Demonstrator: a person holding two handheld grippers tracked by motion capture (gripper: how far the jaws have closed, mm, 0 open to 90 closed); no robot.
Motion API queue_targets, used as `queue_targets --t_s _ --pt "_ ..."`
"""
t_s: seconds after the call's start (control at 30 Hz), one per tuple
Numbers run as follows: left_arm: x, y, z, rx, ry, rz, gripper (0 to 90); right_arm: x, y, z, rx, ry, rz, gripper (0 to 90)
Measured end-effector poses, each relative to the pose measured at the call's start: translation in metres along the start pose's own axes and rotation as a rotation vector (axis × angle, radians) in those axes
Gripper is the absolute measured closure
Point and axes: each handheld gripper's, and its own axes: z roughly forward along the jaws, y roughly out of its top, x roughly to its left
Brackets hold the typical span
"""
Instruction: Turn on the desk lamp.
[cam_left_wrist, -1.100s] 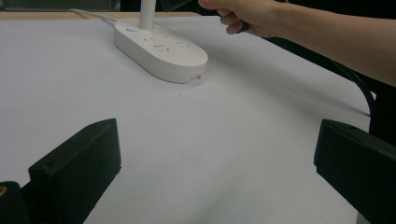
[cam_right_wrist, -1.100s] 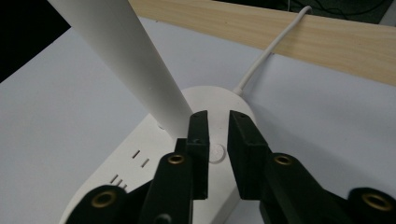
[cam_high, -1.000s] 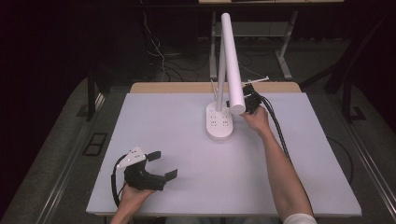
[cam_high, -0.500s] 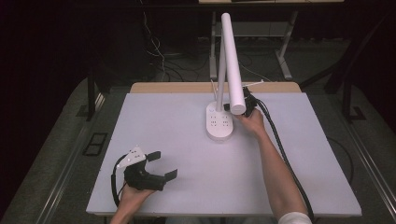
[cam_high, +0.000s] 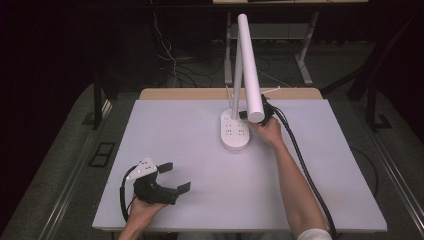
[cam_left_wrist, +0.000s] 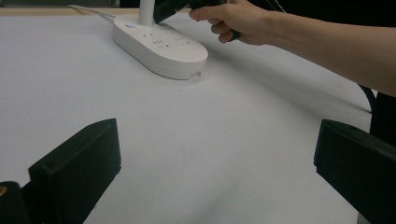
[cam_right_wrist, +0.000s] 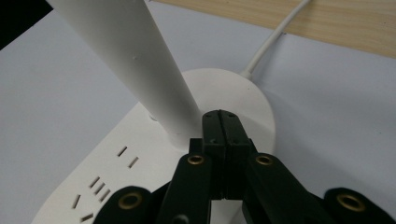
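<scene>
Closed jaws of the right gripper (cam_right_wrist: 223, 122) pressed tip-first against the foot of a white desk lamp (cam_high: 236, 131) standing near the far edge of the tabletop (cam_high: 320, 165), right of its middle. With nothing between them, the jaws seemingly served as a blunt fingertip, probably aimed at the lamp's switch (cam_left_wrist: 131, 24) on the oval base, whose sockets faced up. The lamp's tube head (cam_high: 250, 65) slanted out over the right hand (cam_high: 270, 131). The left gripper (cam_high: 175, 176) rested near the front left corner, jaws wide apart and holding nothing, apparently kept clear.
</scene>
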Motion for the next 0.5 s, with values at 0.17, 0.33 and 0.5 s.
queue_targets --t_s 0.17,0.33,0.5 --pt "0.000 0.000 0.000 -0.001 0.002 0.001 0.0 0.001 0.002 -0.002 0.015 -0.007 -0.026 89.7" --pt "0.000 0.001 0.001 0.002 0.005 0.003 0.0 0.001 0.002 -0.005 0.020 -0.020 -0.030 89.7" --pt "0.000 0.000 0.001 0.000 0.008 0.001 0.0 0.003 0.005 -0.012 0.018 -0.033 -0.056 89.7"
